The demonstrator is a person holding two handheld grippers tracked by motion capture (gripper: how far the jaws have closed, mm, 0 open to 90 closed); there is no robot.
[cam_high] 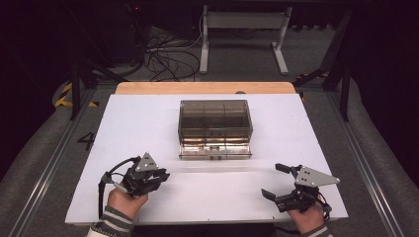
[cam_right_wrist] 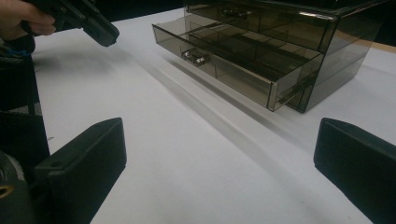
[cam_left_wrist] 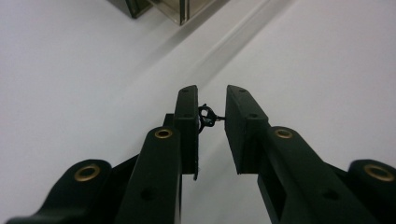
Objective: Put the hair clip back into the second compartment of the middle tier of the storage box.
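A: Dark room, grey floor, cable tangle (cam_high: 165, 54) and a white frame leg stand (cam_high: 244, 37) beyond the surface (cam_high: 138, 128), which is white with a wood strip along its far edge.

B: What's on it?

A: One smoked-plastic drawer box (cam_high: 215, 120), centre, slightly toward the far side. Lower drawer (cam_high: 215, 148) is pulled out toward the person. The right gripper view shows dividers inside it and a small metal knob (cam_right_wrist: 196, 56) on its front.

B: Left side?

A: Left hand-held gripper (cam_high: 159, 177) sits at the near-left of the surface, well apart from the box, jaws pointing right. Jaws nearly together, pinching a small black ring-shaped part (cam_left_wrist: 206, 116) between the pads. Can't tell what the part is, too small.

B: Right?

A: Right hand-held gripper (cam_high: 274, 181) at near-right, jaws spread wide, nothing between them, pointing left. Grey three-cornered plate on top. Over bare surface, short of the drawer.

B: Hands?

A: Striped sleeve (cam_high: 114, 222) on the left forearm; both come in from the bottom edge.
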